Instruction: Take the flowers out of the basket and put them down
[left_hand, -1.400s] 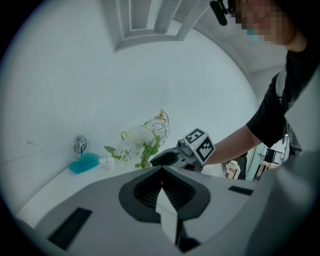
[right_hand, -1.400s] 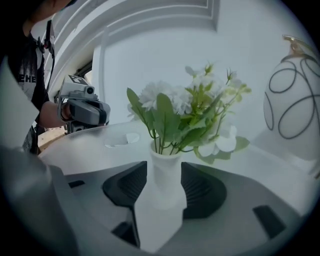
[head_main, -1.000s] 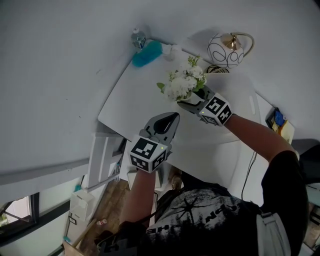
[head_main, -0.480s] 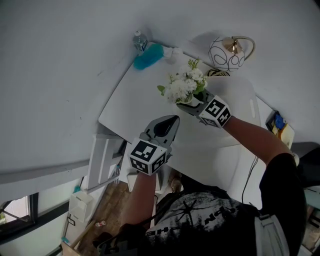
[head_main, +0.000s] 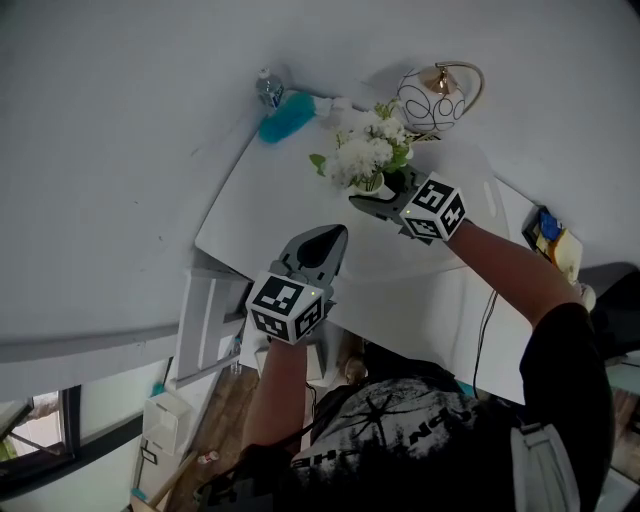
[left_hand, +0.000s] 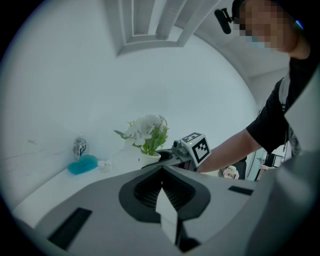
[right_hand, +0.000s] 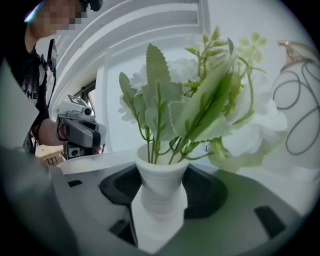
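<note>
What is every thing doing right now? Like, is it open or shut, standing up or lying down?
Left gripper: shut, holding nothing.
Right gripper: shut on the vase.
Vase: upright, gripped at its narrow neck.
Flowers: standing in the vase, out of the basket.
Basket: upright on the table, handle up.
Bottle: upright at the table's back corner.
Blue duster: lying on the table.

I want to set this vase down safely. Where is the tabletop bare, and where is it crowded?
The widest bare patch of the table lies between the blue duster, the vase of flowers in the right gripper and the left gripper. The far edge is crowded: bottle, duster, wire basket.
</note>
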